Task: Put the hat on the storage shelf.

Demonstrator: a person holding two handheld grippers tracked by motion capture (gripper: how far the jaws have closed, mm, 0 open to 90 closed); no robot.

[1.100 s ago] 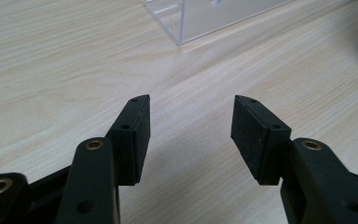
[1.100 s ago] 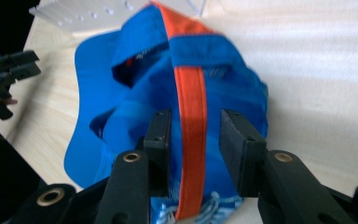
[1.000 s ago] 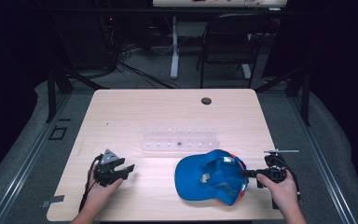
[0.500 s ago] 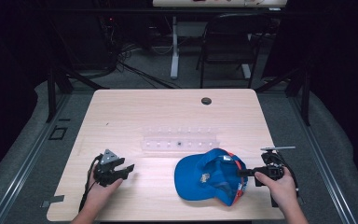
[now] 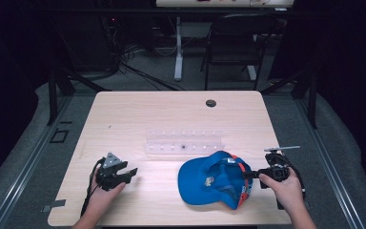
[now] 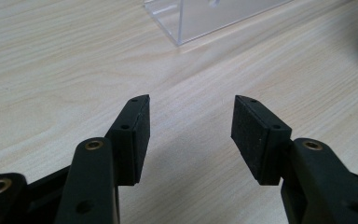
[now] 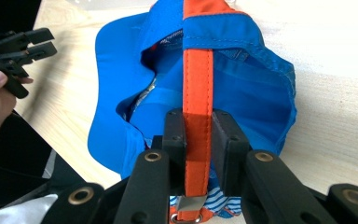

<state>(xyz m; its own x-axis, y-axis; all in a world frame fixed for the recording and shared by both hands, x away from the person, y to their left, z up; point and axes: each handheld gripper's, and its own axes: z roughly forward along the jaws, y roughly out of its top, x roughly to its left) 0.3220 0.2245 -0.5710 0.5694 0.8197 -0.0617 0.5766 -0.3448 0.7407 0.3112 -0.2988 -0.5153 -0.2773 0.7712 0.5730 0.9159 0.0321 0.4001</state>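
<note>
A blue cap [image 5: 208,180] lies upside down on the table's near right part, with its opening up. An orange strap [image 7: 197,79] runs across the back of the cap [image 7: 121,70]. My right gripper [image 5: 246,175] reaches in from the right, and its jaws have just been closing. In the right gripper view, my right gripper [image 7: 197,126] is shut on the orange strap, pads pressing it from both sides. My left gripper [image 5: 132,171] rests on the wood at the near left, apart from the cap. In its own view, my left gripper [image 6: 189,121] stands open with bare wood between the jaws.
A clear plastic rack [image 5: 185,141] lies across the middle of the wooden table [image 5: 124,119], just beyond the cap, and its corner [image 6: 205,14] is ahead of my left gripper. A black round grommet [image 5: 211,103] sits near the far edge. A chair stands beyond the table.
</note>
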